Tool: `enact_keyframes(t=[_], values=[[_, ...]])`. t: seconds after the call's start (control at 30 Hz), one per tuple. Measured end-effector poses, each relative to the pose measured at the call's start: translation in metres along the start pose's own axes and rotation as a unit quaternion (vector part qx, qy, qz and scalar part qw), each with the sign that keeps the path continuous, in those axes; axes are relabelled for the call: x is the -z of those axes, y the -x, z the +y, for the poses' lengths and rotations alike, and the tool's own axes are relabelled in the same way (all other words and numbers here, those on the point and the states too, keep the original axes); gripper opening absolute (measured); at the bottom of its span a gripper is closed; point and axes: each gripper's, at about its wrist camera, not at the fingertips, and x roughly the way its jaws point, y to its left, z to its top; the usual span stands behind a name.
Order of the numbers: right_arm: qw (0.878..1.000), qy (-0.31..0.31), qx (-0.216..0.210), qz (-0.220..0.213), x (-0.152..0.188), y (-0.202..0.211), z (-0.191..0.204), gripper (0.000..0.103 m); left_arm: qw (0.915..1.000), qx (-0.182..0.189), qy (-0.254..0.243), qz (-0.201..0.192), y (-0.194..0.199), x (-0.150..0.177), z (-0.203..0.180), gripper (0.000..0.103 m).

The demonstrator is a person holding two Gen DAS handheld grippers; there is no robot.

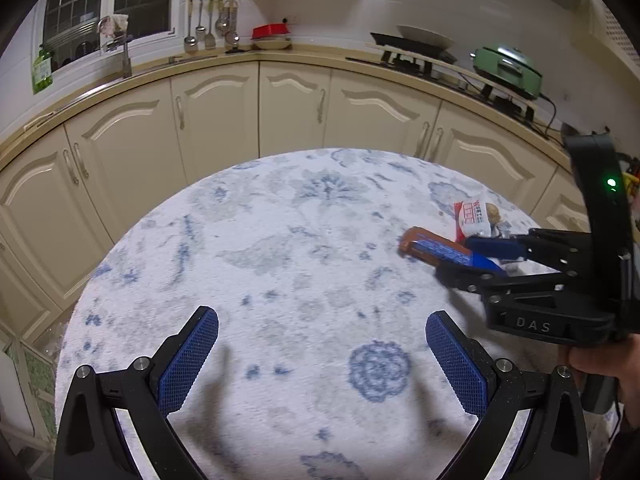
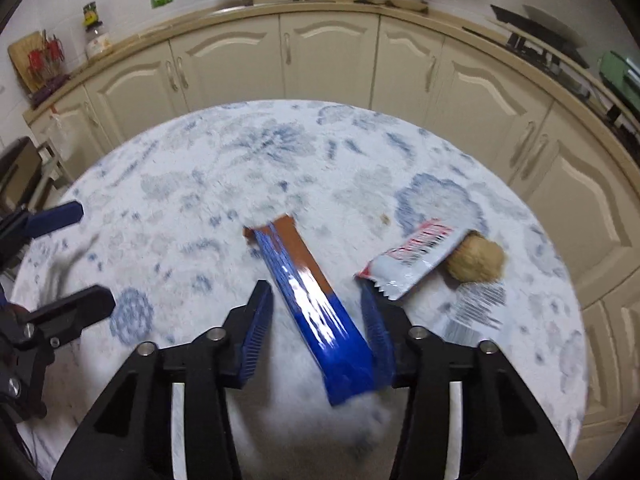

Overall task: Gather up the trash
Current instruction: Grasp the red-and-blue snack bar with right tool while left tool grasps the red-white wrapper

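A long blue and brown wrapper lies between the fingers of my right gripper, its blue end against the right finger; the jaws stand apart around it. In the left wrist view the right gripper is at the far right with the same wrapper. A white and red wrapper lies just right of it, next to a tan crumpled ball. It also shows in the left wrist view. My left gripper is open and empty above the round table's cloth.
The round table has a white cloth with blue flowers. Cream kitchen cabinets curve behind it, with a counter holding utensils, a red pot and a green cooker. A chair stands at the left.
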Motion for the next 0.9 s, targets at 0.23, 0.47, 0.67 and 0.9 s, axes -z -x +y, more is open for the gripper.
enact_keyframes(t=[0.23, 0.47, 0.67, 0.9], values=[[0.999, -0.026, 0.029, 0.006, -0.001, -0.015, 0.006, 0.103, 0.9999, -0.011, 0.005, 0.003, -0.002, 0.004, 0.004, 0.102], [0.998, -0.048, 0.048, 0.005, 0.002, -0.013, 0.001, 0.103, 1.0, -0.008, 0.004, 0.003, 0.003, 0.017, 0.005, 0.102], [0.999, -0.034, 0.031, -0.014, 0.005, -0.002, 0.009, 0.069, 0.9999, -0.011, 0.003, 0.004, 0.009, 0.025, 0.007, 0.102], [0.999, -0.044, 0.021, -0.02, 0.011, 0.01, 0.017, 0.019, 0.9999, -0.013, -0.002, 0.001, 0.019, 0.028, 0.001, 0.102]])
